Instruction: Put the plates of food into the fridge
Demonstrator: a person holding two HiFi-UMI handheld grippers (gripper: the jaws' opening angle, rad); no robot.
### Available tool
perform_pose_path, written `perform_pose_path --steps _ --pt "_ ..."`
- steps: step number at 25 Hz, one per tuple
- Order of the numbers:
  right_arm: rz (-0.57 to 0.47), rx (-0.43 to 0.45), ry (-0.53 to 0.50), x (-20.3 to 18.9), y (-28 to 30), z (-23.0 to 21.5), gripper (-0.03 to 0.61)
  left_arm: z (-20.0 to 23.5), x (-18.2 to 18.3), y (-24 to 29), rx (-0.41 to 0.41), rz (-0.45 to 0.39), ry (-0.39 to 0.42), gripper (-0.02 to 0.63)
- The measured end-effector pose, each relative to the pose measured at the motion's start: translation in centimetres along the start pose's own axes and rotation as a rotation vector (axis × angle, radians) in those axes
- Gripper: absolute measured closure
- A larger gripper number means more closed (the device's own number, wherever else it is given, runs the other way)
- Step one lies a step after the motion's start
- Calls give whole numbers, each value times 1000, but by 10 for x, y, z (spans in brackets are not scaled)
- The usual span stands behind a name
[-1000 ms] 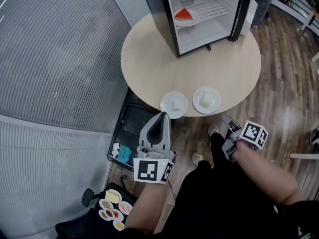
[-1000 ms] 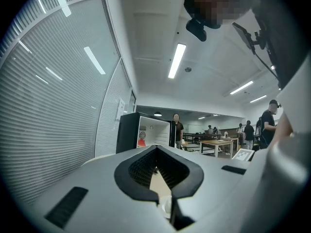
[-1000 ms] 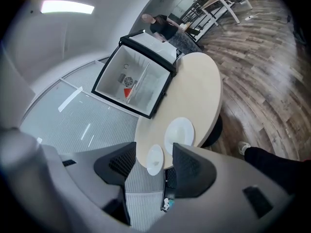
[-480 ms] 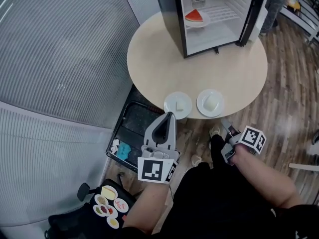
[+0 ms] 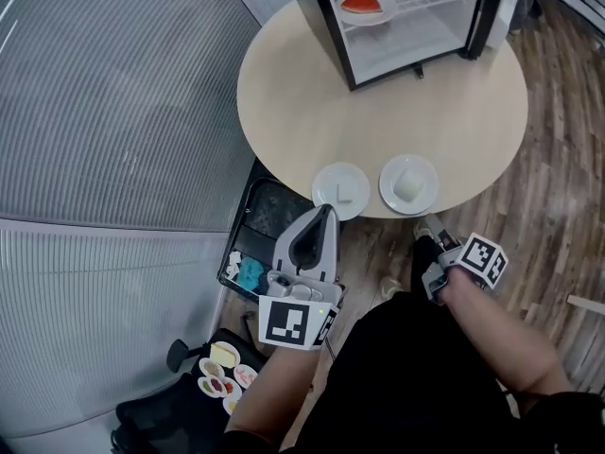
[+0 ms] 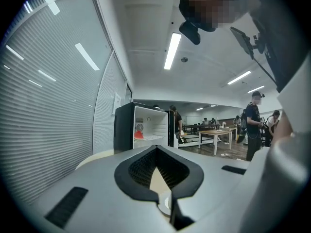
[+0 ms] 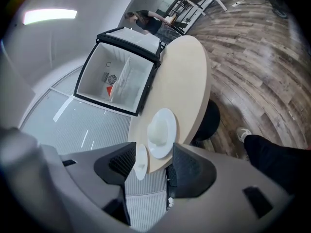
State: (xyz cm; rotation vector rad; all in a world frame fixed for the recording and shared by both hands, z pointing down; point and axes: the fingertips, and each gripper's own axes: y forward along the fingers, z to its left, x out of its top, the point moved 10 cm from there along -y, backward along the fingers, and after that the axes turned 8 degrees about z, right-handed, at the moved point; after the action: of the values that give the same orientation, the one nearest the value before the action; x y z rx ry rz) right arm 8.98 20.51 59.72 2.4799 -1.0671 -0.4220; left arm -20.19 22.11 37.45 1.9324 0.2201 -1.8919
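Open office: work tables, strip lights, blinded glass partitions.

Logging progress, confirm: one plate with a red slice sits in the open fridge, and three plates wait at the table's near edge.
Two, not three: the head view shows a left plate and a right plate on the table, at its near edge. One plate with a red slice sits in the open fridge.
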Motion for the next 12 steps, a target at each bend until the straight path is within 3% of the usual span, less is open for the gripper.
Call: perform_pose_path --steps 12 --pt "24 -14 129 2 44 -37 334 8 -21 26 7 126 22 609"
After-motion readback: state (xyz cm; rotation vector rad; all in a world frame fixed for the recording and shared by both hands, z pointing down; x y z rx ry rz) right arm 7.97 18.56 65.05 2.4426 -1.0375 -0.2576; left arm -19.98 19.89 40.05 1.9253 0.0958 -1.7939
